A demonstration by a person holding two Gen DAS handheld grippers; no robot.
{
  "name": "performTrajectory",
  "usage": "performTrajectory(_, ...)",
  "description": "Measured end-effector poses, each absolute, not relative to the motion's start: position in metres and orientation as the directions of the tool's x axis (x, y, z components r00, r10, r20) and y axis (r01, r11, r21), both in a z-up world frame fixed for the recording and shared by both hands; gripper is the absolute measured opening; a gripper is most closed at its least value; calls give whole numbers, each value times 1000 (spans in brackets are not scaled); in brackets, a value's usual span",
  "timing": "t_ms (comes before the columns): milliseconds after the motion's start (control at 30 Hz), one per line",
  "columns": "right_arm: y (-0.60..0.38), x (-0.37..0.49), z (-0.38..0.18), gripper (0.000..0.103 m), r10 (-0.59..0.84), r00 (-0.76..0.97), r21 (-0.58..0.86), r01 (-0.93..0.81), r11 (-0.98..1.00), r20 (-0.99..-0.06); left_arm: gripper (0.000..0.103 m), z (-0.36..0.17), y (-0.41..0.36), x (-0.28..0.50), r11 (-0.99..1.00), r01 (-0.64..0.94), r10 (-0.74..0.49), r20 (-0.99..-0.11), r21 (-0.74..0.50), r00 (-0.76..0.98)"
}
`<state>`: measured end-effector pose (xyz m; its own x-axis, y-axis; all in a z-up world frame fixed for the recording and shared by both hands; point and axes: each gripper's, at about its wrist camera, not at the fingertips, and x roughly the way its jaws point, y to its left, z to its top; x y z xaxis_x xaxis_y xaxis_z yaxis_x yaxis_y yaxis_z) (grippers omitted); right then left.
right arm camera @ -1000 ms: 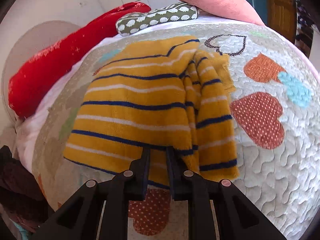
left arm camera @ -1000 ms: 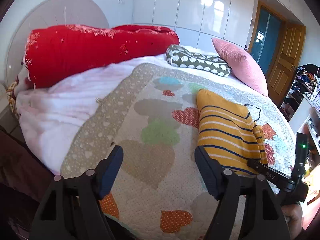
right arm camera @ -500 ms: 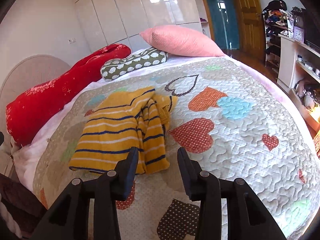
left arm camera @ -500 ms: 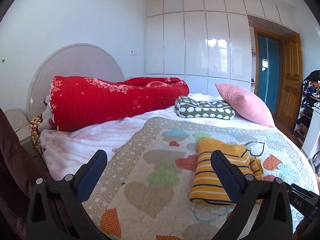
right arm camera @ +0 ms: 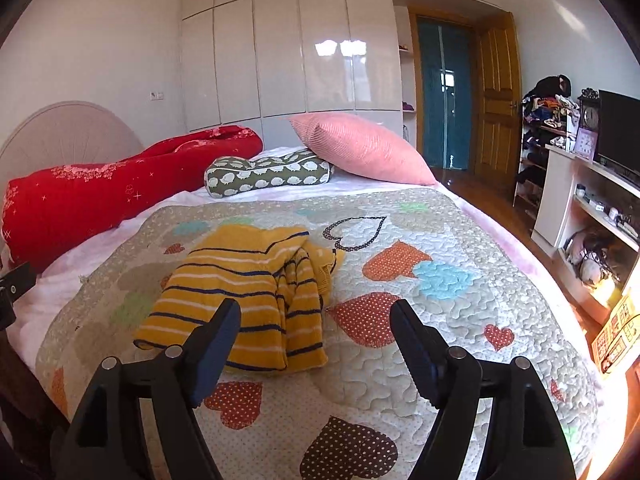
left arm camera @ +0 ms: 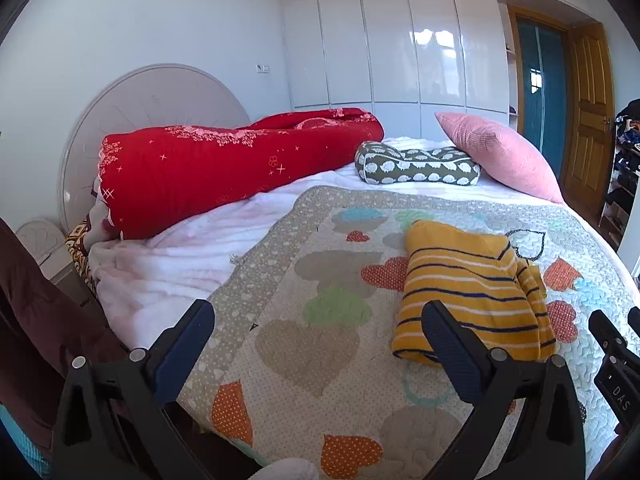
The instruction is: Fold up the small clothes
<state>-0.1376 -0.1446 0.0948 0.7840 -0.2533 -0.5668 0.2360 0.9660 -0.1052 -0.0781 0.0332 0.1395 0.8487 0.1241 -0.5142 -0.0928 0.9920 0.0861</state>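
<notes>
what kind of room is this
Most likely a home bedroom. A bed with a heart-patterned quilt and rounded headboard fills the view, a pink pillow lies at its head, and glossy white wardrobe doors line the back wall. A folded yellow striped sweater lies on the quilt.

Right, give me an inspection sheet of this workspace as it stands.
Surface: quilt with hearts, on the bed.
Job's things: striped top lies folded on the quilt, sleeves bunched on one side.
Clutter: red duvet, green cushion, pink pillow at the head.
Tongs: left tongs and right tongs open, holding nothing.
Cables: nothing seen.
Surroundings: wardrobe, door, shelves.
</notes>
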Motion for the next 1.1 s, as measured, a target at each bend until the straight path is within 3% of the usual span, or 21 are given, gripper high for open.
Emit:
performTrajectory(367,-149,-130,77,80,-270,731,-118,253,960,-626,103,106,23,-61,998,10,31,-654,59,756)
performTrajectory(1100,-157,-125,67,82,-309,675,-143,292,946,-670,103,93,18,-56,999,43,-26,-704,6,709)
